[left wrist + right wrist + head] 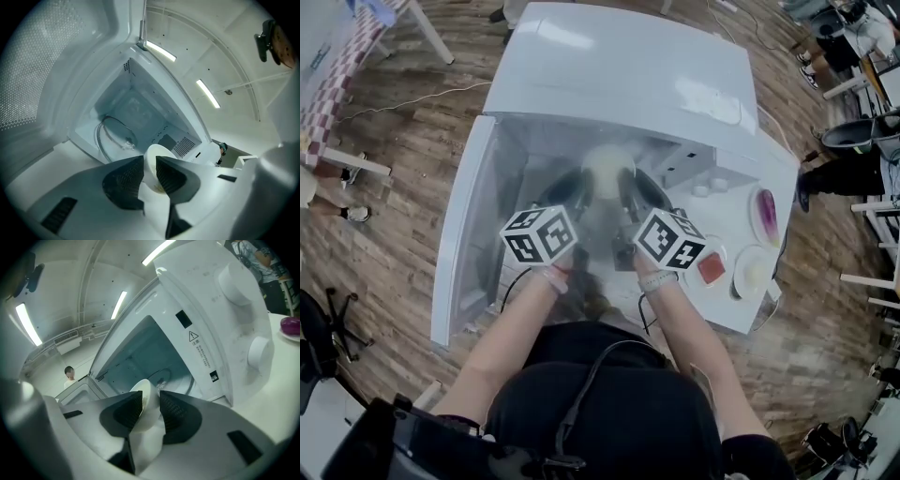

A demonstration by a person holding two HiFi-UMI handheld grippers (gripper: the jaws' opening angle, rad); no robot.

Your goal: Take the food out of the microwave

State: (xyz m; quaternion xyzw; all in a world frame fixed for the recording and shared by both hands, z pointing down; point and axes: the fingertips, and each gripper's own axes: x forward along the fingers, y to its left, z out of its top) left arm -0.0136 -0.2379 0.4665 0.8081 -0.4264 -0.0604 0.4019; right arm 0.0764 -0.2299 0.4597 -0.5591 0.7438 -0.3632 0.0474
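A white bowl point(607, 167) with food in it hangs just in front of the open microwave point(628, 66), held from both sides. My left gripper point(577, 186) pinches its left rim and my right gripper point(637, 187) pinches its right rim. In the left gripper view the bowl point(151, 161) has its wall clamped between the dark ribbed pads point(126, 180) of the left gripper point(150, 165). The empty cavity point(140, 110) with its roller ring point(104, 129) lies behind. In the right gripper view the bowl point(145, 401) is gripped the same way by the right gripper point(150, 403).
The microwave door point(464, 225) stands open to the left. Two knobs point(236, 280) are on the control panel at the right. On the white table point(741, 314), right of the microwave, stand three plates: one with purple food point(766, 216), one with red point(711, 267), one pale point(753, 270).
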